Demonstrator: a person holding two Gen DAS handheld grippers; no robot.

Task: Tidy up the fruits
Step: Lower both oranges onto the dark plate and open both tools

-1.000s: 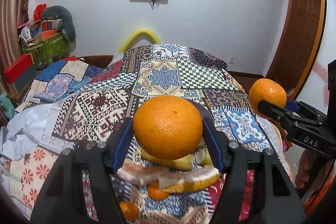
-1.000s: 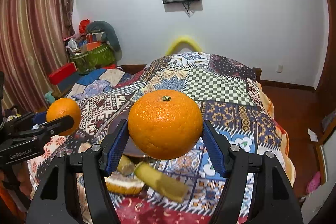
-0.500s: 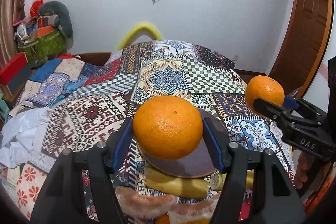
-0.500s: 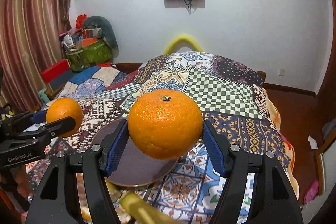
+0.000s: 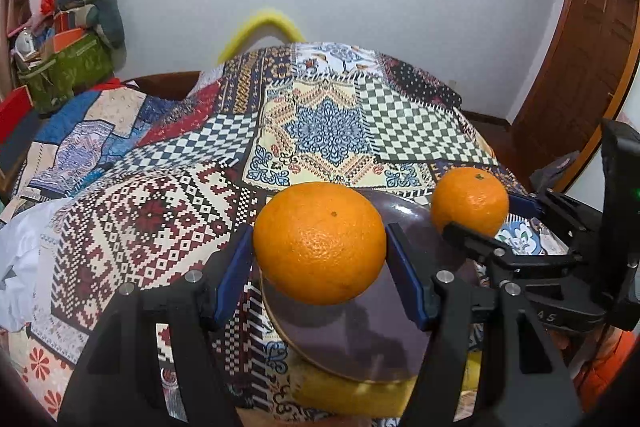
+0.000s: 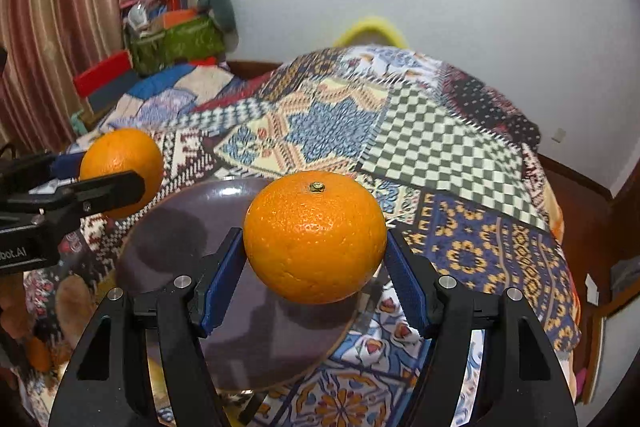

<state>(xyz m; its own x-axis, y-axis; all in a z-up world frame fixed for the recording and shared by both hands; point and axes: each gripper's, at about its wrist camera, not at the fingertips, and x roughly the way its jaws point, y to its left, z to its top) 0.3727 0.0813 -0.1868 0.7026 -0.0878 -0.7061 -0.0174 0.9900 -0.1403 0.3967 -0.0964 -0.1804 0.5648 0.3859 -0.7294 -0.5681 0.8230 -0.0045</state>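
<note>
My left gripper (image 5: 320,263) is shut on an orange (image 5: 320,243) and holds it above the near edge of a dark brown plate (image 5: 360,331) on the patchwork quilt. My right gripper (image 6: 314,259) is shut on a second orange (image 6: 314,237) with its stem up, above the right part of the same plate (image 6: 176,239). Each gripper shows in the other's view: the right one with its orange (image 5: 470,201) at the right, the left one with its orange (image 6: 122,171) at the left. A yellow banana (image 5: 352,393) lies just in front of the plate.
The patchwork quilt (image 5: 328,123) covers the bed. Other fruit pieces (image 6: 74,303) and a small orange (image 6: 38,353) lie left of the plate. A green bag and clutter (image 5: 64,67) stand at the back left. A wooden door (image 5: 576,59) is on the right.
Both grippers have moved forward over the plate with their oranges held. The plate now lies under them, and the banana and the other fruit have slipped towards the bottom edges.
</note>
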